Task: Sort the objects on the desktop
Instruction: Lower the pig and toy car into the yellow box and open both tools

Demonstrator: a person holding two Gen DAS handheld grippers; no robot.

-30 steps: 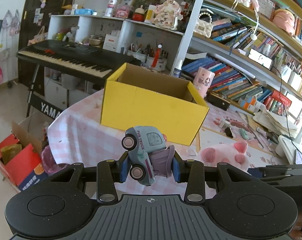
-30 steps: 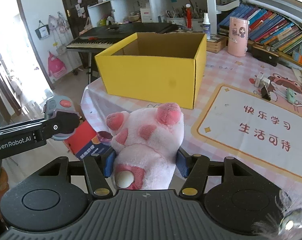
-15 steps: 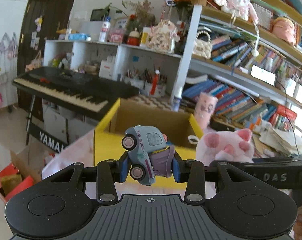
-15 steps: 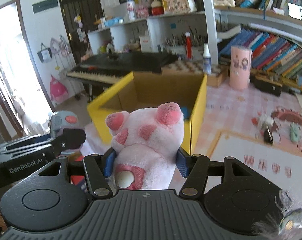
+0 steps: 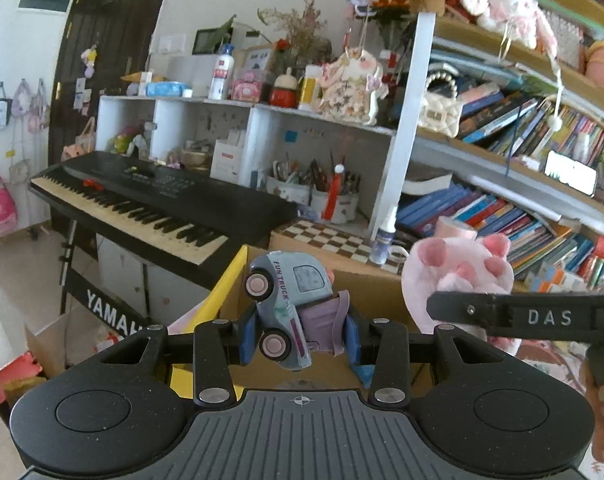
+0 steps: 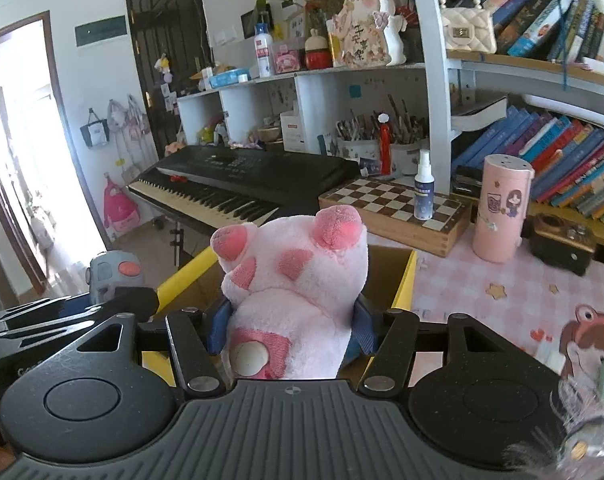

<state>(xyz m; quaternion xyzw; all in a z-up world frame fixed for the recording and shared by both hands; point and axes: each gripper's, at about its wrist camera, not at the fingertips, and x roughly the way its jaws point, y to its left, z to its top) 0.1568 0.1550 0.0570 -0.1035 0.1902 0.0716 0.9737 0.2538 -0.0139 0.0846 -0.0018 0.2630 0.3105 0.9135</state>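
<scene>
We see a yellow cardboard box [image 6: 406,280] standing open on the pink checked worktop [image 6: 482,280], its brown inner walls in view; most of its floor is hidden behind what the grippers carry, so we cannot tell what lies inside. Behind it, white pen pots [image 6: 358,148] on the shelf unit are crammed with pens and brushes, and a chessboard case [image 6: 398,208] bears a small spray bottle [image 6: 424,184] standing upright. A pink cylinder tin [image 6: 502,208] stands just beside the case on the worktop.

Our left gripper [image 5: 299,336] is partly closed on a pale blue toy truck [image 5: 285,296] marked FUN TRUCK, the blue pads pressing its lower part, the truck tipped nose up with two pink wheels facing us. It hangs above the near left corner of the box, over the yellow rim.

Our right gripper [image 6: 287,328] is clamped about halfway on a pink plush toy [image 6: 297,280], the pads sunk into its soft sides, its feet with darker pink soles pointing up and away from us. The plush hangs over the near edge of the box, in front of the open mouth.

From the left view the plush [image 5: 458,268] shows just to the right of the truck, the two held side by side and apart, both above the box opening
</scene>
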